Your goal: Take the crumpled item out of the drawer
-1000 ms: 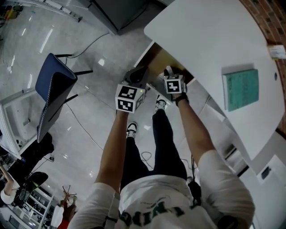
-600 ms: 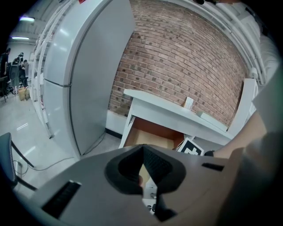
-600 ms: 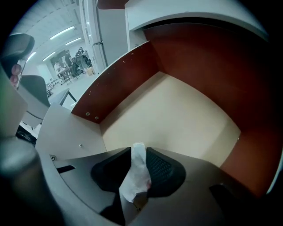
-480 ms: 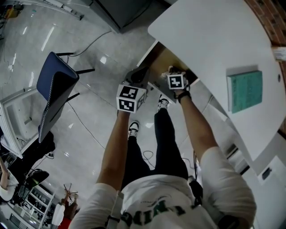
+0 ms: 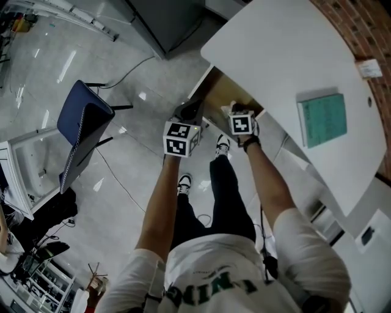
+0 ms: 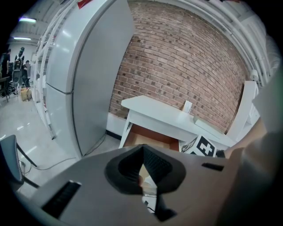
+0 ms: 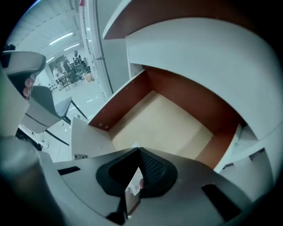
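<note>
The open drawer (image 5: 215, 90) juts from under the white desk (image 5: 275, 55); its tan floor (image 7: 163, 119) lies bare in the right gripper view. My right gripper (image 5: 231, 110) is at the drawer's front edge, its jaws (image 7: 134, 155) closing, tips together. A small white crumpled item (image 7: 131, 190) shows pinched in the slit between them; most of it is hidden. My left gripper (image 5: 189, 109) hovers just left of the drawer front, shut (image 6: 142, 148) and empty. It faces the drawer (image 6: 150, 139) and the right gripper's marker cube (image 6: 203, 145).
A teal book (image 5: 322, 119) lies on the desk. A blue chair (image 5: 82, 131) stands on the floor to the left, with a dark cabinet (image 5: 165, 18) beyond. The person's legs and shoes are right below the drawer. A brick wall (image 6: 185, 62) backs the desk.
Both grippers have stayed at the drawer's front. The head view has drifted slightly, so the desk and chair sit a little lower in the picture.
</note>
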The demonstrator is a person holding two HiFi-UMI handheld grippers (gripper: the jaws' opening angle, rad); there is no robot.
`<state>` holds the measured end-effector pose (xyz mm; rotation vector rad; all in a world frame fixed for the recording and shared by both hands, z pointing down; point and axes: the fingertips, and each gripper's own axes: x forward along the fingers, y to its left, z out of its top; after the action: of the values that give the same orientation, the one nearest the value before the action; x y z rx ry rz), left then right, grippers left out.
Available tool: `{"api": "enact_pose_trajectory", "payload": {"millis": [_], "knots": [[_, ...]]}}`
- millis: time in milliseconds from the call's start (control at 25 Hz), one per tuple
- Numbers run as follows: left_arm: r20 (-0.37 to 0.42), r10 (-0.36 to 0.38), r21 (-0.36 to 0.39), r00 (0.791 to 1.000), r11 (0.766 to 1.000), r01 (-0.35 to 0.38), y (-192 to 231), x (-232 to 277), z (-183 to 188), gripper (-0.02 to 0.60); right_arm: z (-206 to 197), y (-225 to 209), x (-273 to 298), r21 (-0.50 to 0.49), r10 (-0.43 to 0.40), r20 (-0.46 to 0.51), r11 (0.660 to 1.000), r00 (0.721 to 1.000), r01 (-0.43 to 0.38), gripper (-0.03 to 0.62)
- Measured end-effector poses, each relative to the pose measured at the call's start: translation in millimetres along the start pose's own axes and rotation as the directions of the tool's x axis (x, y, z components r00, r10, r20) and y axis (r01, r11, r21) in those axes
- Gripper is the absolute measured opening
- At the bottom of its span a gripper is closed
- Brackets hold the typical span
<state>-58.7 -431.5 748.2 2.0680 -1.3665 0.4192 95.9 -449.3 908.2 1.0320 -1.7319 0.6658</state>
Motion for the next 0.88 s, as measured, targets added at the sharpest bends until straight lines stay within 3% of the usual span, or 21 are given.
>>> {"api": "enact_pose_trajectory", "payload": {"millis": [160,480,680,880], "knots": [[0.011,0.008,0.006,1.0,1.0,-0.008,-9.8,-23.2,12.4,-0.006,1.2,6.0,-40.4,0.004,-0.007,0.052,1.0,0.999,0.007,0.005],[0.059,0.001,0.027,0.998,1.0,-0.003,-37.3,-83.5,39.8,-0.006,9.0,7.0,-140.0,0.124,-0.055,0.198,0.992,0.979,0.031,0.004],[0.058,0.011,0.048,0.998,0.999,-0.014,-56.4,-125.2,54.6,-0.006,23.5,8.5,-222.8,0.192,-0.125,0.352,0.98,0.928,0.059,0.004],[0.125,-0.02,0.112,0.992,0.994,0.006,-82.2,-164.3,87.4,-0.006,24.6,10.7,-294.6,0.248,-0.158,0.45,0.968,0.879,0.047,0.004]]}}
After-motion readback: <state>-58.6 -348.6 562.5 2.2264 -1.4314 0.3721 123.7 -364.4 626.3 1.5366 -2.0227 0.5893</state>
